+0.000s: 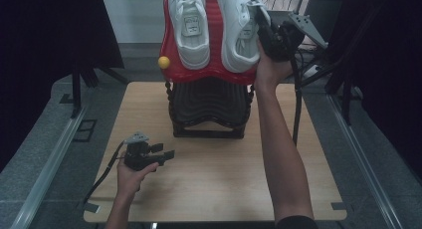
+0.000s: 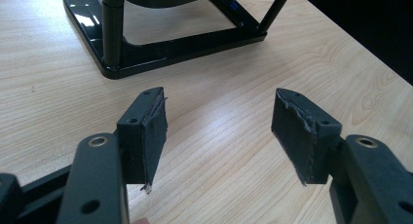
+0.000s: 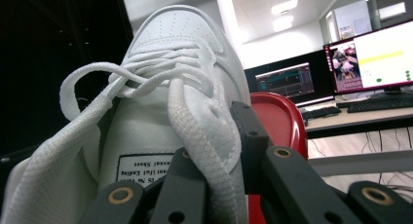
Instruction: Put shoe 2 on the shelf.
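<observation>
Two white sneakers lie side by side on a red ribbed rack [image 1: 214, 72]: the left shoe [image 1: 190, 25] and the right shoe [image 1: 239, 27]. My right gripper [image 1: 263, 27] is raised against the right shoe's outer side. In the right gripper view this gripper [image 3: 221, 146] is shut on a white shoelace [image 3: 195, 121] that runs up to the shoe's [image 3: 170, 48] loosened lacing. My left gripper [image 1: 166, 155] is held low over the wooden table [image 1: 224, 184], front left of the rack, and its jaws [image 2: 219, 131] stand wide apart with nothing between them.
A black stand [image 1: 209, 107] carries the red rack at the table's far middle, and its glossy base [image 2: 146, 53] lies just ahead of the left gripper. A yellow ball [image 1: 163, 62] sticks out at the rack's left edge. Monitors [image 3: 370, 58] stand on a desk behind.
</observation>
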Motion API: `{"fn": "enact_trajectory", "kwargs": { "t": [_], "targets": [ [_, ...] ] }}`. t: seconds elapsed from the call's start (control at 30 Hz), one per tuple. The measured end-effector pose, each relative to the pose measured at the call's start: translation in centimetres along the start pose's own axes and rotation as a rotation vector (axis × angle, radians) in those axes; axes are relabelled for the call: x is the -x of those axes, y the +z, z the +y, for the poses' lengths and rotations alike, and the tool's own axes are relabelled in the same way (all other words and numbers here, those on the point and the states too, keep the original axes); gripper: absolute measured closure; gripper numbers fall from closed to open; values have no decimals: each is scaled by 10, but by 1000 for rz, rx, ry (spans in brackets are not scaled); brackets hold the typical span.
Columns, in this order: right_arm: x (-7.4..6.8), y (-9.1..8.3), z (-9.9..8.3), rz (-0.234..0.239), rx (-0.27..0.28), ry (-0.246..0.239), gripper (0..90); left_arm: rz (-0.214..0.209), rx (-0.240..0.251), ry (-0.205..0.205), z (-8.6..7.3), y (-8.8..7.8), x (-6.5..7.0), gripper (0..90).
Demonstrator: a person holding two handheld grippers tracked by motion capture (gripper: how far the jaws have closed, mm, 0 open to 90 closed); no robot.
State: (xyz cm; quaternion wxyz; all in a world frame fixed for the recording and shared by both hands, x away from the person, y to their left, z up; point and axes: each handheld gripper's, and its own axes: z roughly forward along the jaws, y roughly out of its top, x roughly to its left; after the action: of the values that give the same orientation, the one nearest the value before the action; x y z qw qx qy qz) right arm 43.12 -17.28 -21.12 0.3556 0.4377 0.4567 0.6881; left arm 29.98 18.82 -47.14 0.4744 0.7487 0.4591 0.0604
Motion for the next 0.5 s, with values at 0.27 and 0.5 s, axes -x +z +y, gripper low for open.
{"fn": "enact_trajectory", "kwargs": {
  "t": [0.27, 0.5],
  "targets": [
    [2, 16, -9, -35, -22, -15, 766, 4, -3, -1, 0, 1, -3, 378],
    [0, 18, -8, 12, -67, -56, 528, 1, -5, 6, 0, 1, -1, 377]
  ]
}}
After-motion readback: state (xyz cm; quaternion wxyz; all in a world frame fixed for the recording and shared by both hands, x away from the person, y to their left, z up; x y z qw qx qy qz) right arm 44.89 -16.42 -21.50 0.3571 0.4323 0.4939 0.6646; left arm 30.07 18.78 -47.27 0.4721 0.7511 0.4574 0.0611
